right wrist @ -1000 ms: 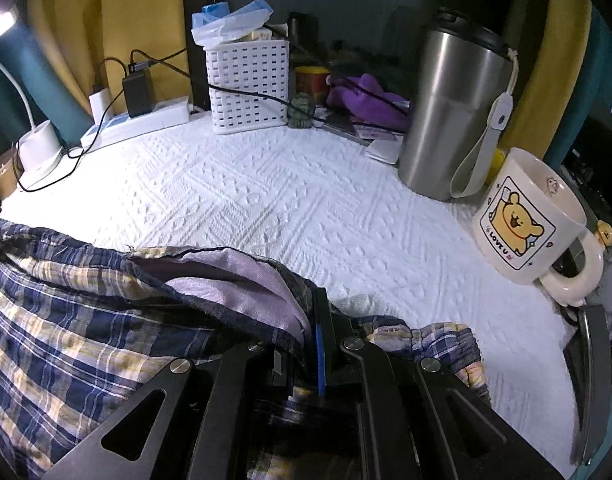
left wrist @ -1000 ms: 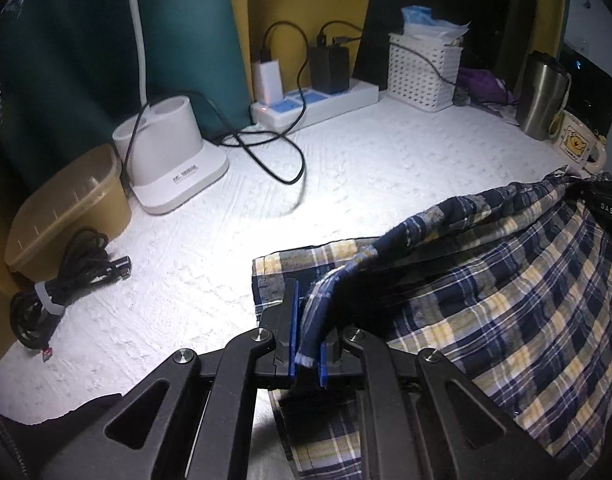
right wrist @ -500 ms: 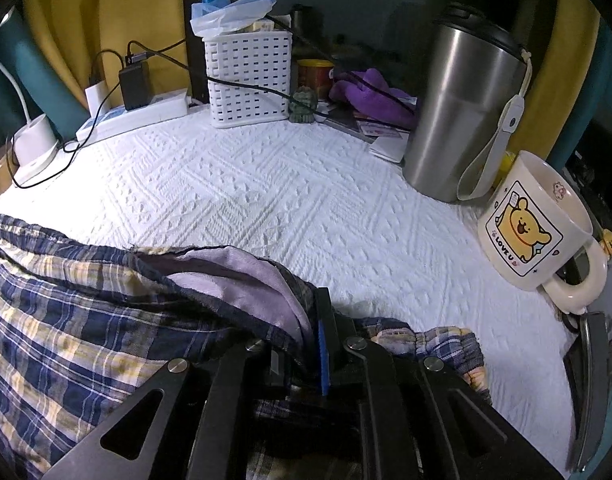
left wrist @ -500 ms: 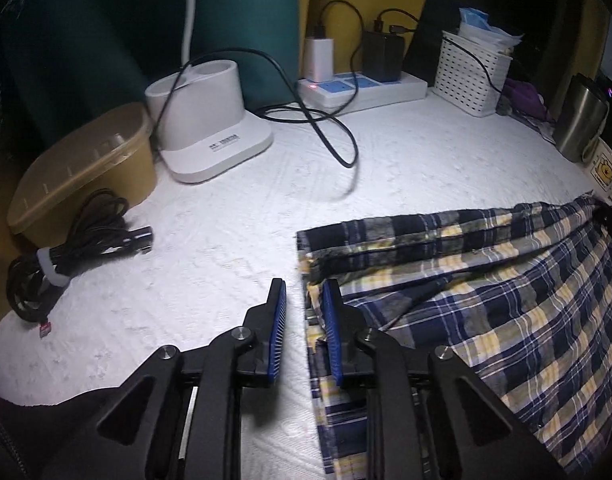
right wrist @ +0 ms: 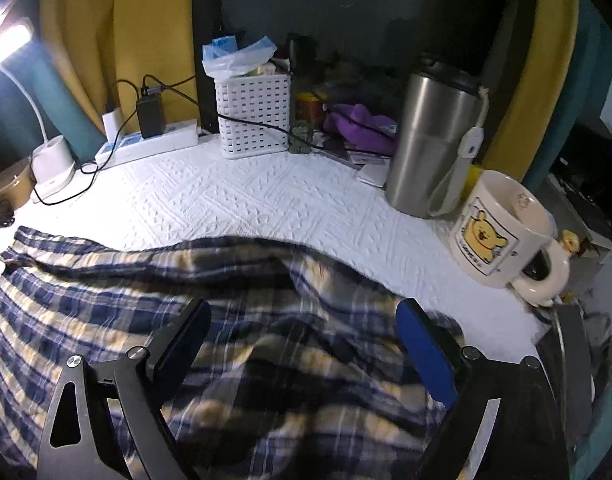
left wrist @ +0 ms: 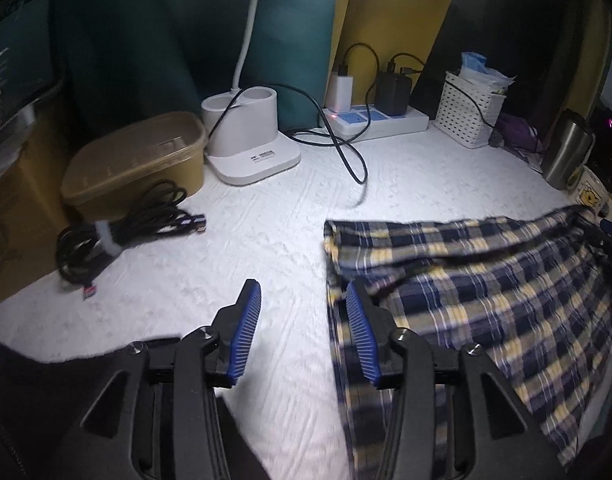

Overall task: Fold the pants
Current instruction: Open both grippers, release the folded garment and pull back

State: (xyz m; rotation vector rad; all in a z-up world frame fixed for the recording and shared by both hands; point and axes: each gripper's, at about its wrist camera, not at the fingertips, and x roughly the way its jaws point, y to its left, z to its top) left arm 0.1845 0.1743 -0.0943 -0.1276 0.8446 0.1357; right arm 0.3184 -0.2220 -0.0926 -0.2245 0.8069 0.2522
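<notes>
The blue, yellow and white plaid pants [left wrist: 478, 280] lie folded on the white textured cloth, to the right in the left wrist view and across the lower part of the right wrist view [right wrist: 185, 312]. My left gripper [left wrist: 301, 304] is open and empty, just left of the pants' left edge, its right finger over the edge. My right gripper [right wrist: 301, 320] is open wide and empty, just above the pants.
A white lamp base [left wrist: 249, 148], a tan lidded box [left wrist: 137, 160], a bundled black cable [left wrist: 117, 232] and a power strip [left wrist: 374, 120] stand at the back left. A white basket [right wrist: 253, 116], a steel tumbler [right wrist: 430, 136] and a bear mug [right wrist: 502, 232] stand at the back right.
Both grippers have let go of the pants and opened. The raised fabric has dropped flat. The left gripper has pulled back to the left of the pants.
</notes>
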